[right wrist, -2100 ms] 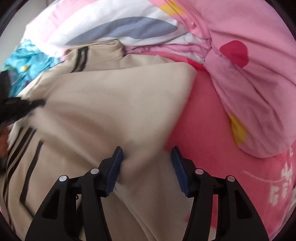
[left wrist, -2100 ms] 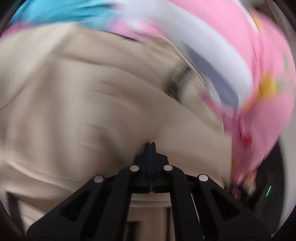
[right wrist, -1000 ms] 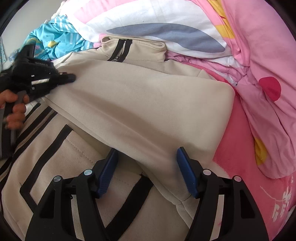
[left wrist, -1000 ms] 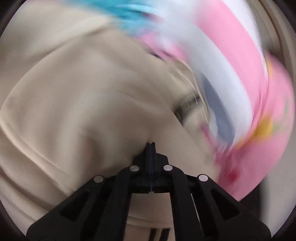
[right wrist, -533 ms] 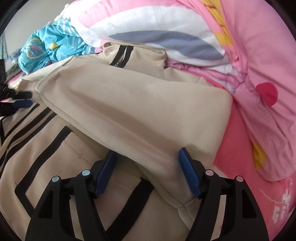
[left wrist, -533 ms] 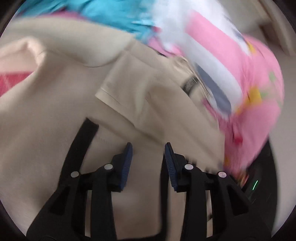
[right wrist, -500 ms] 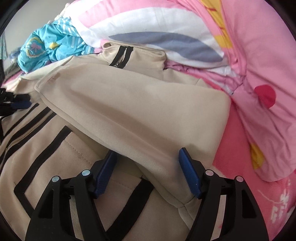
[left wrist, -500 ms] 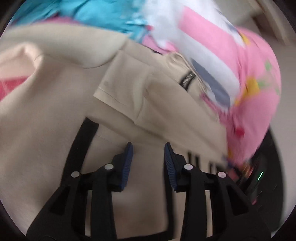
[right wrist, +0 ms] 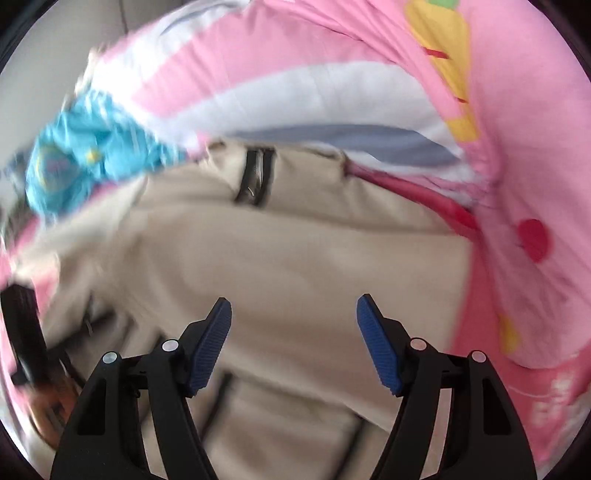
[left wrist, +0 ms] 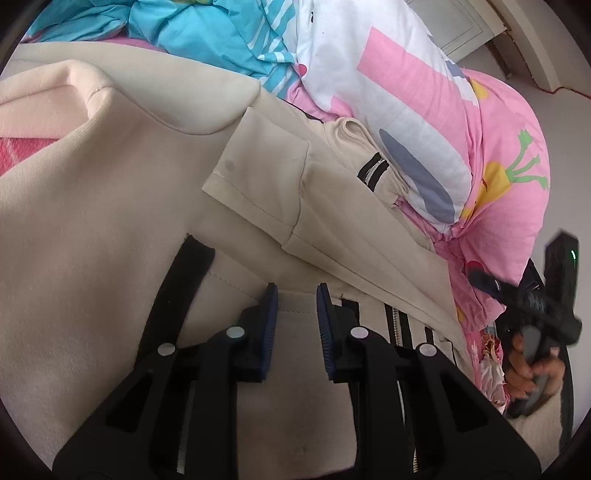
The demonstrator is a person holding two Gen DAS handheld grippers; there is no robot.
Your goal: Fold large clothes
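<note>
1. Item under work: a beige zip jacket (left wrist: 122,206) with black stripes lies spread on the bed, filling the centre and left of the left wrist view. One sleeve (left wrist: 266,184) is folded across the chest, its cuff near centre frame. The zipped collar (left wrist: 373,171) sits at upper right of centre, against the pink and white duvet (left wrist: 413,122).

2. Left tool (left wrist: 293,299): jaws stand narrowly apart and are closing. Beige fabric lies below and between the blue pads, but no pinch is visible; I judge it not yet gripping.

3. Right tool (right wrist: 293,314): jaws stand wide, nothing between them, hovering above the folded sleeve area. This view is motion-blurred, so fine detail is unreliable. In the left wrist view the person's hand (left wrist: 532,365) holding it appears at the right edge.

4. Step in hand, as judged: taking a fresh hold to make the next fold of the body.

5. Recommendations: seat the left pads fully over a seam or edge, not loose mid-panel cloth. Place the right tool on the matching edge at equal height. Lift both together so the laid sleeve is not dragged off.

6. Risk: the blue bedding (left wrist: 207,29) and duvet crowd the collar end; keep the fold clear of them.
</note>
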